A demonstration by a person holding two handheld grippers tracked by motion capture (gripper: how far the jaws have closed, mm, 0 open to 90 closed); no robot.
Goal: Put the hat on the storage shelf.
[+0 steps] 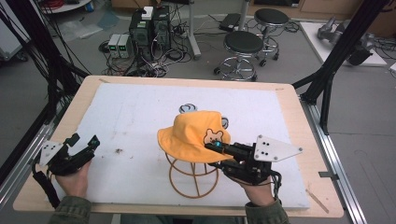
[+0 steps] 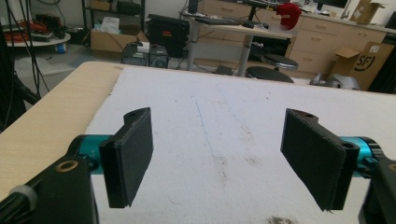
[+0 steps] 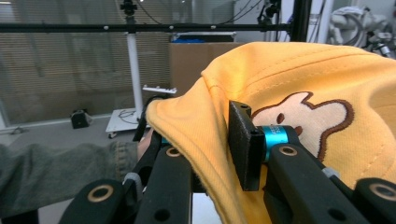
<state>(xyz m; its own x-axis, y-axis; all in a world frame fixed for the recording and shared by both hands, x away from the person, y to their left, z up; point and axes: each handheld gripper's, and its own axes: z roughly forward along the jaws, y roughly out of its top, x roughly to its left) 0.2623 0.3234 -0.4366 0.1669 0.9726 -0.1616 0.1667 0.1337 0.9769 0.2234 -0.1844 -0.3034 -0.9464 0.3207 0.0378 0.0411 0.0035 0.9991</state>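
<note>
Hat brim point(image 3: 196, 126) between right gripper point(image 3: 212, 149) jaws

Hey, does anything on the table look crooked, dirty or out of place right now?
The yellow hat sits lopsided on the wire stand, its brim pinched by the right gripper. The white mat has small dark specks. Nothing looks spilled or broken.

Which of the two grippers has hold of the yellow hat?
The right gripper: its jaws pinch the yellow hat at the brim. The left gripper stands open over the white mat.
</note>
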